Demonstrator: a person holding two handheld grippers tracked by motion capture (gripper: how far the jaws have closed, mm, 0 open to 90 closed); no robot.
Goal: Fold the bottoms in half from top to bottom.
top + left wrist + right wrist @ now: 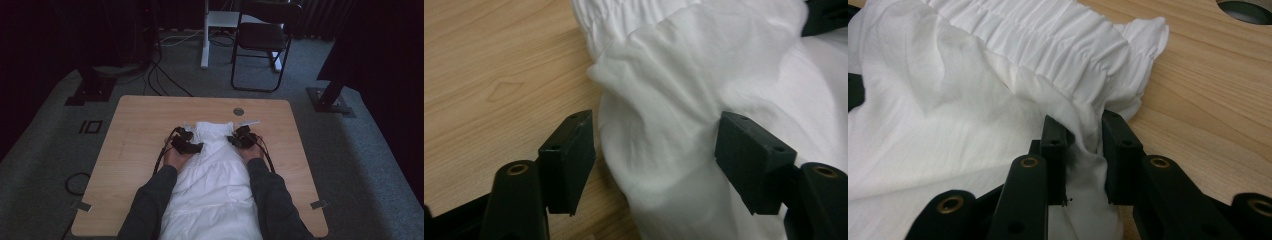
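High view: white gathered garment lying lengthwise on the bench | right tool pinching cloth below the elastic band, likely for pulling flat | left tool gaping wide, straddling a fold.

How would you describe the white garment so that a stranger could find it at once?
Start at the light wooden table. Along its middle lies a white cloth garment, running from the near edge to a gathered, elastic-looking band at the far end. It is the only fabric there, flanked by the left gripper and right gripper.
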